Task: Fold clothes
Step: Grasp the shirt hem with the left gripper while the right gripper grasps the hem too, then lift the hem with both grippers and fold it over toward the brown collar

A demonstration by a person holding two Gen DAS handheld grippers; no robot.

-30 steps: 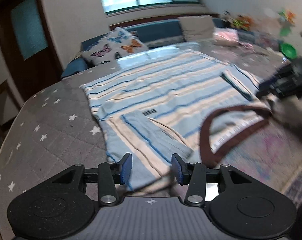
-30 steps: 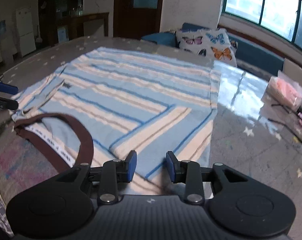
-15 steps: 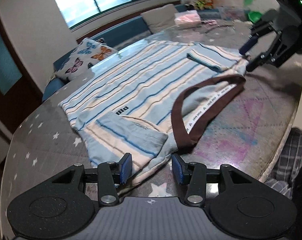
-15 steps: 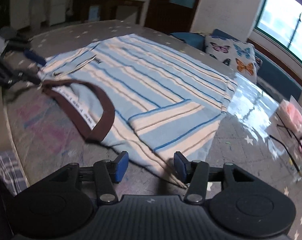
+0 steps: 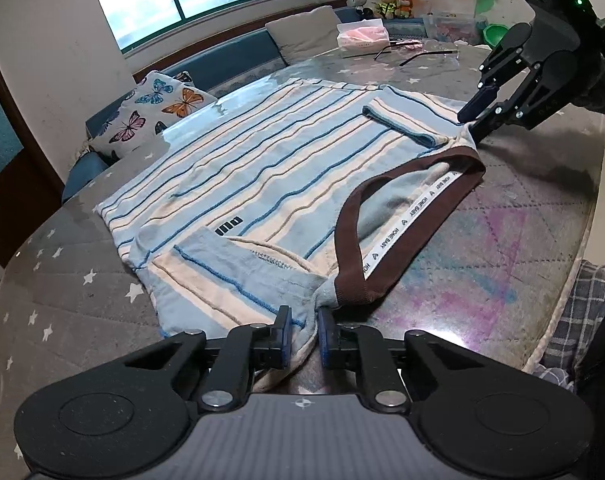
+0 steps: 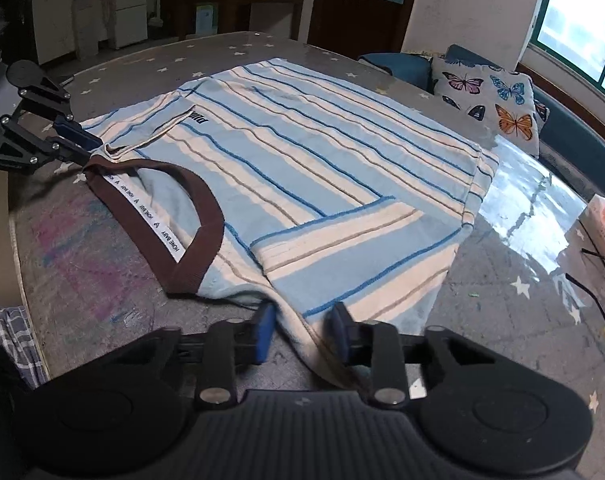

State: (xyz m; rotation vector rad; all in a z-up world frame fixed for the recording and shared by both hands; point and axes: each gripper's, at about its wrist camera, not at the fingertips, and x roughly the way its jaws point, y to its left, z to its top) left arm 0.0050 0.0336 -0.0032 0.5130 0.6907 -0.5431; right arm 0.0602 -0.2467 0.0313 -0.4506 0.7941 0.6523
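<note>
With each hand-held gripper, left [image 5: 302, 330] nearly clenched and right [image 6: 302, 330] wider, around a shoulder of the striped shirt [image 5: 270, 168], we should grip evenly before lifting.

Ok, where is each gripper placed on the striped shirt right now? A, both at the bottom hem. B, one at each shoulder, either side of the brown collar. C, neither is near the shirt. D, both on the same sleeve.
B: the left gripper and right gripper each have shirt fabric between their fingers at a shoulder, with the brown collar between them.
</note>
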